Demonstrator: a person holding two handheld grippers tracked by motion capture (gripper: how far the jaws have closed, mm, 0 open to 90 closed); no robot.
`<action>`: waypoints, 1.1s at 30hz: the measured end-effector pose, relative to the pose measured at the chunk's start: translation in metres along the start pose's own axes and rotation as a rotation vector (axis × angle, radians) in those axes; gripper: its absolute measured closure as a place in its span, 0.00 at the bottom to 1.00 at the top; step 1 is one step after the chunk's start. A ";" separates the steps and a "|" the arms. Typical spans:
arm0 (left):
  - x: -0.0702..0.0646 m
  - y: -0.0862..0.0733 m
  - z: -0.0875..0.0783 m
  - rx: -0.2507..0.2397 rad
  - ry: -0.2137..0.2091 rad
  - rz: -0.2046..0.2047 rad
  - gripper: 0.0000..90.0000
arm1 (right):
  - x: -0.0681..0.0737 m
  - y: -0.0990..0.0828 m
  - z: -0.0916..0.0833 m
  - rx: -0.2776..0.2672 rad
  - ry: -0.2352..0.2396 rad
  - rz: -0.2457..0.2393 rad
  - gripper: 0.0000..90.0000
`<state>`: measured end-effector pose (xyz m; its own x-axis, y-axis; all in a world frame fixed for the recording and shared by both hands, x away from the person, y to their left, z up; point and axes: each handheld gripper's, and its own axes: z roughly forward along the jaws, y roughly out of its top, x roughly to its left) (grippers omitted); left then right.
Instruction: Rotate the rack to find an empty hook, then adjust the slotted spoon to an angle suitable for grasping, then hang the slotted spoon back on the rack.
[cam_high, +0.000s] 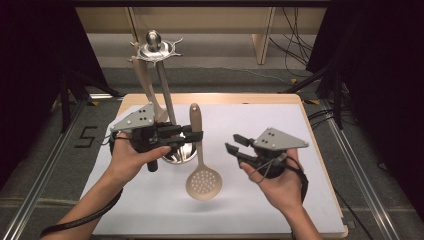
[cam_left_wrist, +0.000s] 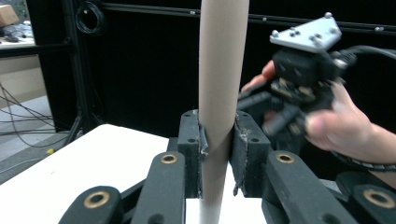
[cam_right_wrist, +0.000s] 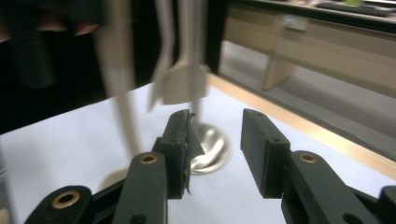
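The beige wooden skimmer spoon with a perforated round bowl (cam_high: 202, 170) is held upright above the white worktop (cam_high: 150, 210), its handle clamped by the left tongs (cam_high: 192, 136). The right tongs (cam_high: 233, 142) are held apart, nothing between them. Behind stands the steel utensil rack (cam_high: 157, 50).

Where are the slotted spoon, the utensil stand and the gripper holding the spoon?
Slotted spoon (cam_high: 203, 183): high view, perforated bowl.
Utensil stand (cam_high: 154, 48): high view, metal top disc.
Left gripper (cam_left_wrist: 217, 137): left gripper view, between the pads clamping the handle.
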<state>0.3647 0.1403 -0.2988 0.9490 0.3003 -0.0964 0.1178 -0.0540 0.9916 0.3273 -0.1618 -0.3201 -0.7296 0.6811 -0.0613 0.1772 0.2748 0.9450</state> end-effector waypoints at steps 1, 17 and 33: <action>0.002 0.001 -0.002 0.001 0.002 0.002 0.83 | -0.006 0.000 -0.002 -0.009 -0.015 0.027 0.71; 0.012 0.010 -0.019 -0.001 0.067 0.017 0.83 | -0.032 -0.016 -0.021 0.001 -0.114 0.184 0.72; 0.036 0.015 -0.032 0.015 0.133 0.020 0.83 | -0.043 -0.023 -0.019 0.009 -0.143 0.219 0.71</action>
<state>0.3910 0.1804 -0.2841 0.9040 0.4229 -0.0634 0.1049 -0.0755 0.9916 0.3421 -0.2104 -0.3327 -0.5722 0.8141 0.0992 0.3269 0.1155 0.9380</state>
